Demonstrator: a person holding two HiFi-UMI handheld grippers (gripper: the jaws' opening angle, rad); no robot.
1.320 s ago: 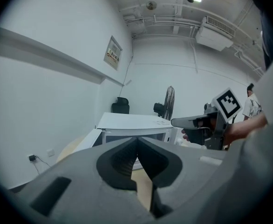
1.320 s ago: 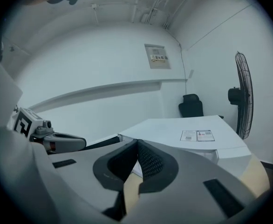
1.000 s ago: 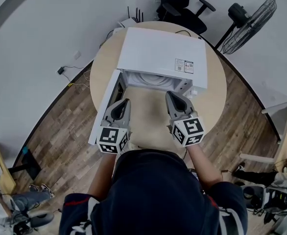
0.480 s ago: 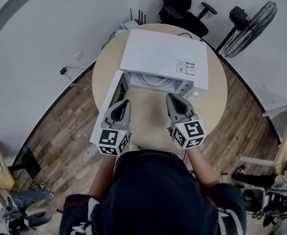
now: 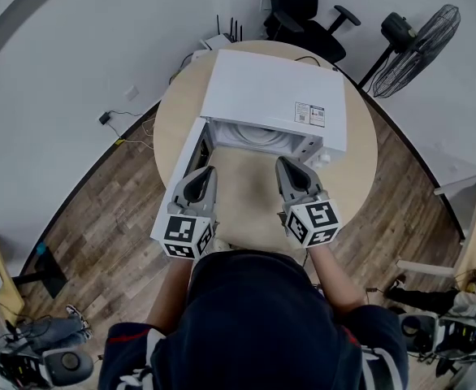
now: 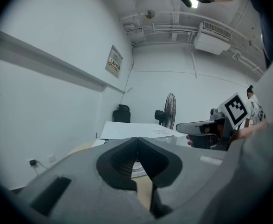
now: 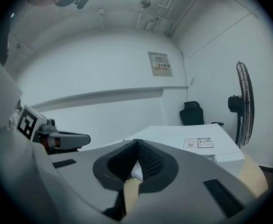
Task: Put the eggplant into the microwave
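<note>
A white microwave (image 5: 274, 96) stands on the round wooden table (image 5: 360, 157), its door (image 5: 175, 187) swung open to the left. Inside, only the pale turntable (image 5: 250, 136) shows. No eggplant is in any view. My left gripper (image 5: 208, 171) hovers just in front of the opening beside the door, its jaws closed together with nothing between them. My right gripper (image 5: 283, 162) hangs level with it on the right, also shut and holding nothing. In the left gripper view the jaws (image 6: 136, 139) meet before the microwave (image 6: 141, 129). The right gripper view shows the same (image 7: 137, 142).
Behind the table stand a black office chair (image 5: 303, 6) and a floor fan (image 5: 417, 39). A router (image 5: 216, 37) sits at the table's far edge. Cables lie on the wood floor at left. The person's body covers the table's near edge.
Both grippers hold almost the same place in front of the open microwave; only the head camera has shifted slightly.
</note>
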